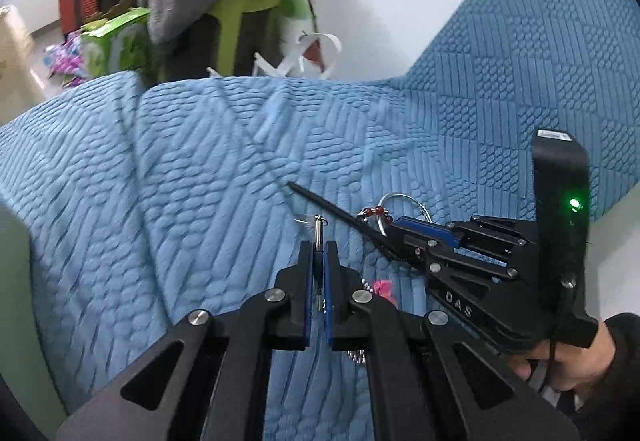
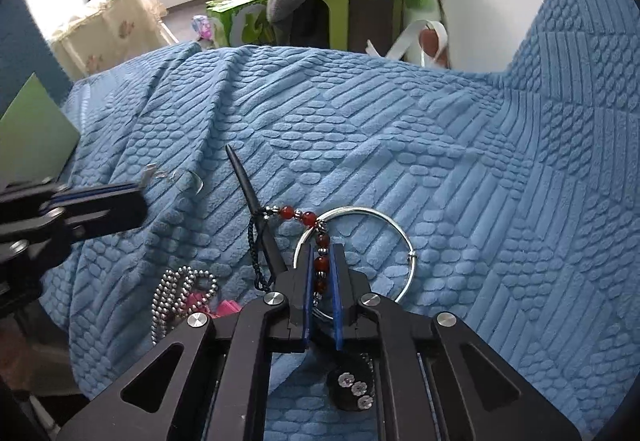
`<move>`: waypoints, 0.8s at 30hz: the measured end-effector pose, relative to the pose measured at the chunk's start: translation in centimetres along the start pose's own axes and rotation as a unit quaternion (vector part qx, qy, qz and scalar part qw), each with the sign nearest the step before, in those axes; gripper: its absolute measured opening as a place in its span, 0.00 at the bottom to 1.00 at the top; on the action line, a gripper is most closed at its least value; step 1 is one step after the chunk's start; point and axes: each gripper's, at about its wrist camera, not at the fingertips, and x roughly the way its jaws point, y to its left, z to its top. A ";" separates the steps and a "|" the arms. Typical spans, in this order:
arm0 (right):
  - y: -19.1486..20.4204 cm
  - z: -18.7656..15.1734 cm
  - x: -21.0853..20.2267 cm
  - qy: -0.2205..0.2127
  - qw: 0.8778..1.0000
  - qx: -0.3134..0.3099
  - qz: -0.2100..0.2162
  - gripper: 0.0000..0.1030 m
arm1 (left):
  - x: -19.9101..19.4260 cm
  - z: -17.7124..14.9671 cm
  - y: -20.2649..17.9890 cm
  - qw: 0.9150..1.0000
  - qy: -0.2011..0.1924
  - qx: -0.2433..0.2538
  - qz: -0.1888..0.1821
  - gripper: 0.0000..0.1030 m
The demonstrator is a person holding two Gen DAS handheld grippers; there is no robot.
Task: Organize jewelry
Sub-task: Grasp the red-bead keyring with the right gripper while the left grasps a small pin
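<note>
On a blue quilted cover [image 2: 440, 161] lies a black hair stick [image 2: 248, 193] with a strand of red beads [image 2: 322, 263] tied to it by a dark cord. My right gripper [image 2: 322, 249] is shut on the bead strand, which crosses a silver bangle [image 2: 404, 237]. In the left wrist view the right gripper [image 1: 394, 227] comes in from the right over the bangle [image 1: 416, 201]. My left gripper [image 1: 319, 245] is shut on a small silver piece [image 1: 319, 227] with a thin wire loop, held above the cover. It shows at the left [image 2: 140, 197] of the right wrist view.
A silver ball chain [image 2: 176, 289] and a pink item [image 2: 226, 307] lie left of the right gripper. A black piece with flower stones [image 2: 356, 389] lies under it. Behind the cover stand a green stool [image 2: 360, 1] under grey clothes, a green box [image 2: 240, 21] and a white wall.
</note>
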 end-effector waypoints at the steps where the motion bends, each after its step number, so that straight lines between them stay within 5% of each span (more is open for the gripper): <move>1: 0.0 0.0 -0.2 0.000 1.000 0.003 -0.002 0.05 | -0.5 -0.2 0.1 1.000 -0.002 -0.005 -0.001 0.04; 24: 3.7 0.7 -10.4 -0.076 0.997 0.025 0.007 0.05 | -11.1 -0.3 1.4 0.998 -0.049 -0.043 0.015 0.04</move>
